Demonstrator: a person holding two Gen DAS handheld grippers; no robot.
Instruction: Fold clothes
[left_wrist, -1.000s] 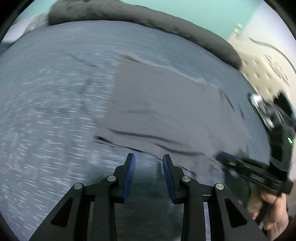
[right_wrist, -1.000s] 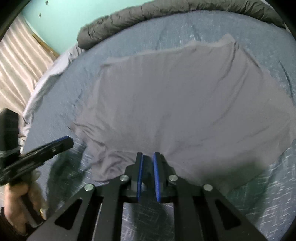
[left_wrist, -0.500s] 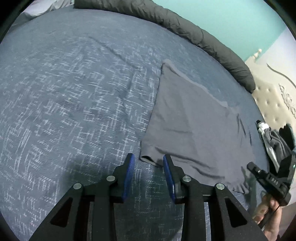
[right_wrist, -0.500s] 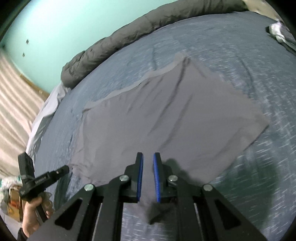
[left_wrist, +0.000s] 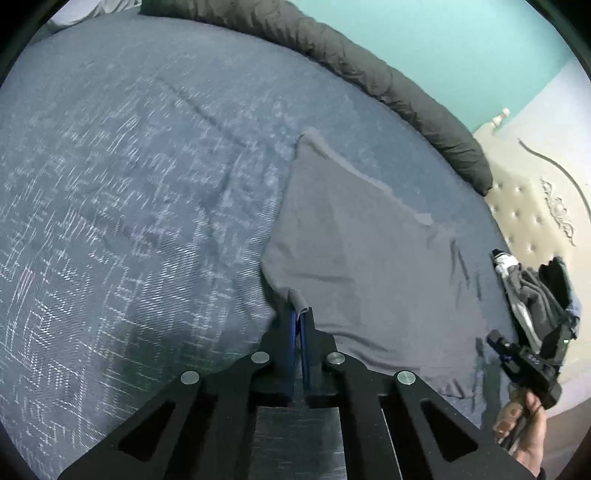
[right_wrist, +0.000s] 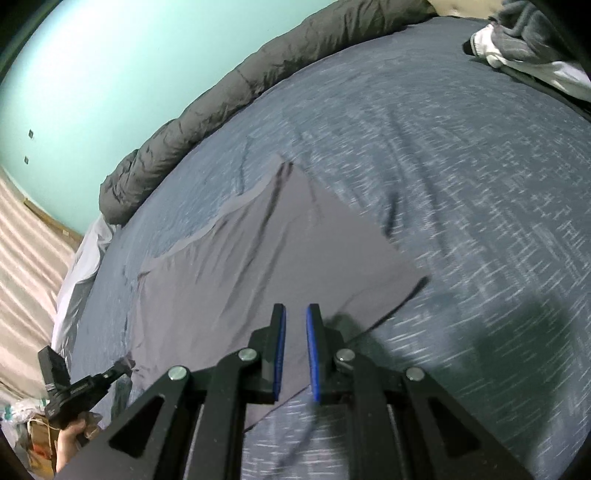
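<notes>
- Writing: no brand, label or lettering can be read on any item; a small green light shows on the right gripper's body in the left wrist view.
- Grey garment (left_wrist: 369, 266): thin, smooth knit, matte; lies spread flat on the bed (left_wrist: 129, 184) in a rough four-sided shape with a paler hem band along its far edge; a few shallow creases; one near corner is bunched and lifted.
- Left gripper (left_wrist: 300, 314): black frame, blue pads; jaws pinched narrow on that bunched corner of the grey garment; held by a hand (right_wrist: 70, 441) at the bed's edge.
- Right gripper (right_wrist: 295, 314): same make; jaws stand a little apart, with nothing between the pads; hovers above the garment's near edge, contact cannot be told; held by a hand (left_wrist: 524, 432).
- Bed cover: blue-grey woven fabric with a white flecked pattern; gently wrinkled.
- Dark duvet (right_wrist: 240, 85): puffy, quilted, rolled into a long ridge along the far side of the bed, below a turquoise wall (right_wrist: 110, 55).
- Clothes pile (left_wrist: 532, 284): grey, black and white pieces heaped at the bed's edge, near a cream tufted headboard (left_wrist: 535, 206).
</notes>
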